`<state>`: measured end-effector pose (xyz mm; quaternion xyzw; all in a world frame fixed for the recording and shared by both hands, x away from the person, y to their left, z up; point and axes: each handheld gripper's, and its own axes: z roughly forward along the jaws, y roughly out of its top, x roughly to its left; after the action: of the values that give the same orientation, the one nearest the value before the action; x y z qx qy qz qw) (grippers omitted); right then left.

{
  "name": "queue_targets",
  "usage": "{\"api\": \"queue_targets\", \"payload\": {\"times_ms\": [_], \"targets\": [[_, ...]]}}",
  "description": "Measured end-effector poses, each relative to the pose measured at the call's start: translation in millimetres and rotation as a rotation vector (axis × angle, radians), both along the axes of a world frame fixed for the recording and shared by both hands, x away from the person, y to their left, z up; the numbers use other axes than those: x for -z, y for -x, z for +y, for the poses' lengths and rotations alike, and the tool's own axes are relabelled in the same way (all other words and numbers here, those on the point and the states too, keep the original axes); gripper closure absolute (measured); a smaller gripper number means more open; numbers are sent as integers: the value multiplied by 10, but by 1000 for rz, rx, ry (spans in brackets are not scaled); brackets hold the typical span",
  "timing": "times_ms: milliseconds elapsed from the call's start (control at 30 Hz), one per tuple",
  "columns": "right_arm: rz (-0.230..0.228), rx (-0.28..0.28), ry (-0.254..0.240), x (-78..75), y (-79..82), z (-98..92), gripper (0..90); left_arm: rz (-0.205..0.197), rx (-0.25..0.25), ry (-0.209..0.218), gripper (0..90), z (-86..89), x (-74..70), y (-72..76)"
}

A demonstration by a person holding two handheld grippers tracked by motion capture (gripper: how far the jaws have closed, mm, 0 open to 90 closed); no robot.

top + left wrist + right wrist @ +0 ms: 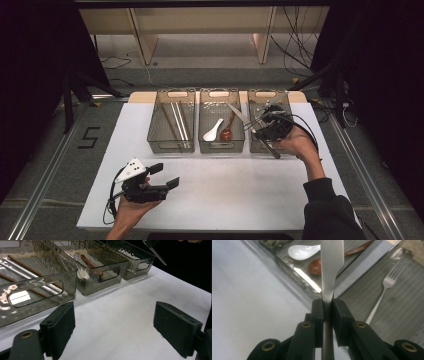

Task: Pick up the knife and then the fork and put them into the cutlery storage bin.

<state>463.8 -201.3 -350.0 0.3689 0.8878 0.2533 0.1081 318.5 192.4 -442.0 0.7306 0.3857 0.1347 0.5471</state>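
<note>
My right gripper (pixel 257 125) hangs over the right-hand clear bin (pixel 256 145), shut on a steel table knife (pixel 239 114). In the right gripper view the jaws (pixel 327 307) pinch the knife (pixel 332 270) at its neck, and the blade points up past the middle bin. A fork (pixel 384 290) lies in the right bin below. My left gripper (pixel 165 176) rests low at the table's near left, open with nothing between its pads (pixel 60 325). It faces the row of bins.
Three clear bins stand in a row at the back of the white table (pixel 225 190). The left bin (pixel 37 287) holds chopsticks (pixel 30 277). The middle bin (pixel 221 145) holds a white spoon (pixel 303 251) and a brown spoon (pixel 315 266).
</note>
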Motion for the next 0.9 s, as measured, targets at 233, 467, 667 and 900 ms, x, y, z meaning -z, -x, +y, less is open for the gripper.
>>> {"api": "queue_targets", "payload": {"times_ms": [233, 467, 667, 900], "targets": [[10, 55, 15, -42, -189, -57, 805, -1, 0, 1, 172, -1, 0, -1], [16, 123, 19, -57, -362, -168, 805, 0, -1, 6, 171, 4, 0, -1], [28, 169, 28, -66, -479, -245, 805, -1, 0, 7, 172, 2, -3, 1], [36, 202, 36, -43, -591, -288, 805, -1, -1, 13, 172, -1, -3, -1]]}}
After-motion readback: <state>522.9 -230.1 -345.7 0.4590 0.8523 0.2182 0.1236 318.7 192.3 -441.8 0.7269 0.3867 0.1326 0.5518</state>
